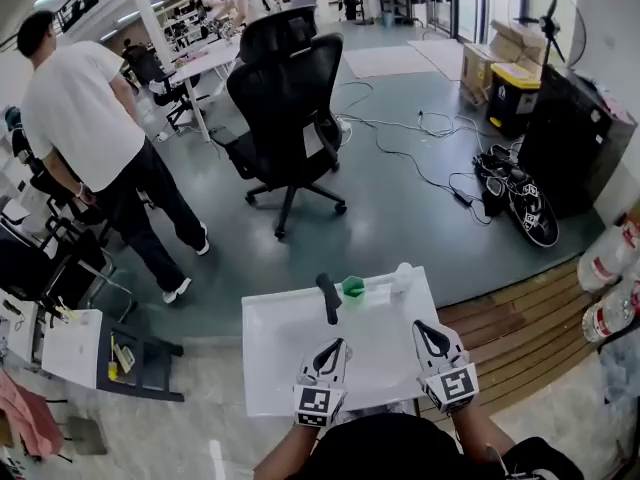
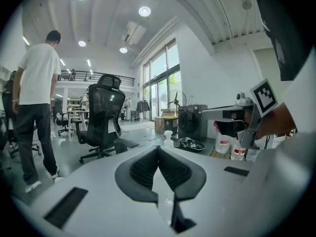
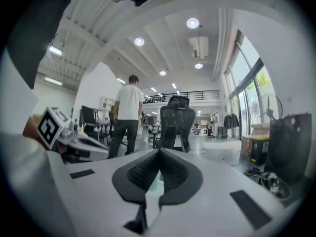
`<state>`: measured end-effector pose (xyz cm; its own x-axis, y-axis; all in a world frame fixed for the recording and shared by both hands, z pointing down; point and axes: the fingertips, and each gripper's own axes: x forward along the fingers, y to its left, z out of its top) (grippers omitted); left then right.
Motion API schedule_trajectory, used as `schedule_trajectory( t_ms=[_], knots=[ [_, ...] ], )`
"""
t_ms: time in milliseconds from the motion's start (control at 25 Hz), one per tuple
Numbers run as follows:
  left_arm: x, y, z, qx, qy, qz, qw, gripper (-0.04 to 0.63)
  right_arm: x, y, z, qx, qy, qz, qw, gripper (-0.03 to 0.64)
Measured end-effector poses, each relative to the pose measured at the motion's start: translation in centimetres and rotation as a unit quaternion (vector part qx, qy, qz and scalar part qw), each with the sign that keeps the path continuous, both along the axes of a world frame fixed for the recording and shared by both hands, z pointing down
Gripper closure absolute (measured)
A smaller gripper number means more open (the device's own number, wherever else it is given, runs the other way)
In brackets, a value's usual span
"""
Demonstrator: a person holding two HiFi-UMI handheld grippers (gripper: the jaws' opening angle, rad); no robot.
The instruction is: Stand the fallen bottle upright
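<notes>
Two claws closed, left claw (image 1: pixel 337 344), right claw (image 1: pixel 425 327), one bottle (image 1: pixel 401 276), one table (image 1: pixel 270 360)

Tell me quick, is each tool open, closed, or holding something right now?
Left tool: closed, holding nothing.
Right tool: closed, holding nothing.

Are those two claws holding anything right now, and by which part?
Nothing is held. The left gripper and the right gripper both have their jaws shut together with nothing between them.
</notes>
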<state>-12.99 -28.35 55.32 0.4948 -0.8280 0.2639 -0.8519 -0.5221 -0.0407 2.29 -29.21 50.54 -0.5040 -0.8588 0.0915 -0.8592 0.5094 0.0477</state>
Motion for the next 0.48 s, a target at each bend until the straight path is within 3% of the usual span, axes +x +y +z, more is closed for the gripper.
schedule_trajectory(
  t_ms=[120,480],
  knots=[
    [-0.7,-0.1,-0.3,0.001,-0.001,-0.008,1.0000,0.578,-0.4,-0.6,-0.4,-0.001,-0.036,-0.001,0.999,0.606],
    [-0.7,0.5,-0.8,0.008,-0.001,-0.005,1.0000,0.578,-1.5,-1.0,-1.2,0.006,-0.041,-0.009,0.999,0.606]
  ],
)
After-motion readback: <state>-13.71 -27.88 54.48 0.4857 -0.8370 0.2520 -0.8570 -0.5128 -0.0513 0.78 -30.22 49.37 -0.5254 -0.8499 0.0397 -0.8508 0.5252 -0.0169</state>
